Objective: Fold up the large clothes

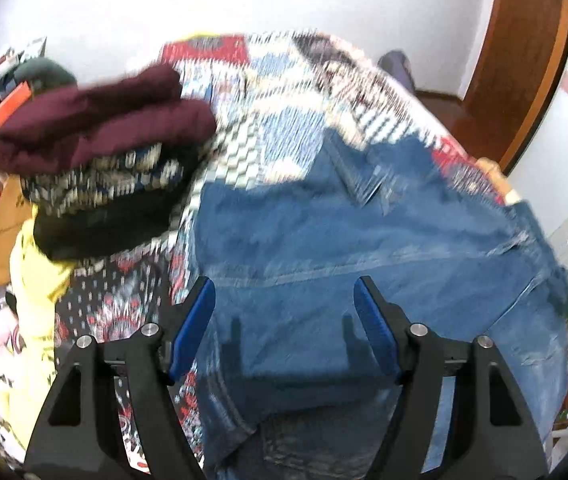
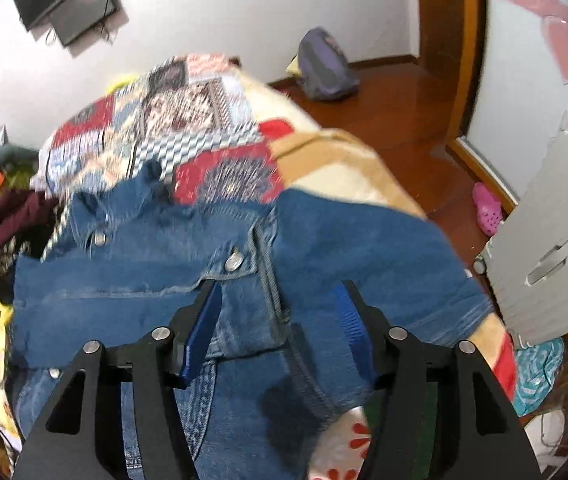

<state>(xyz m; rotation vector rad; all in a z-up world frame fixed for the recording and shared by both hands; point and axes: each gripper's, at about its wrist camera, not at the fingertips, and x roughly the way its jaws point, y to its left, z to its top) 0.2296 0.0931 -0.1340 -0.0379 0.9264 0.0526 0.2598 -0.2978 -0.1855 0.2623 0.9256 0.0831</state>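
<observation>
the denim jacket (image 2: 156, 280) lies spread on the patchwork bedspread (image 2: 188, 120), the front side up, with metal snap buttons (image 2: 234, 261) and a pocket flap visible. in the left wrist view the same cloth fills the middle and the right part of the bed. the right gripper (image 2: 278, 332) hangs above the pocket area with its blue pads apart, and nothing is pinched between them. the left gripper (image 1: 284, 328) also stands wide open over the denim, and it holds nothing. to the left is a pile of folded clothes (image 1: 100, 144), the maroon one on top, and a yellow garment (image 1: 32, 280) is beside the jacket.

i judge the risk is this: the denim is thick and stiff, so a shallow pinch may slip, or it may take only the top layer, and then the fold becomes crooked. also a wide swing to the left could push the pile
</observation>
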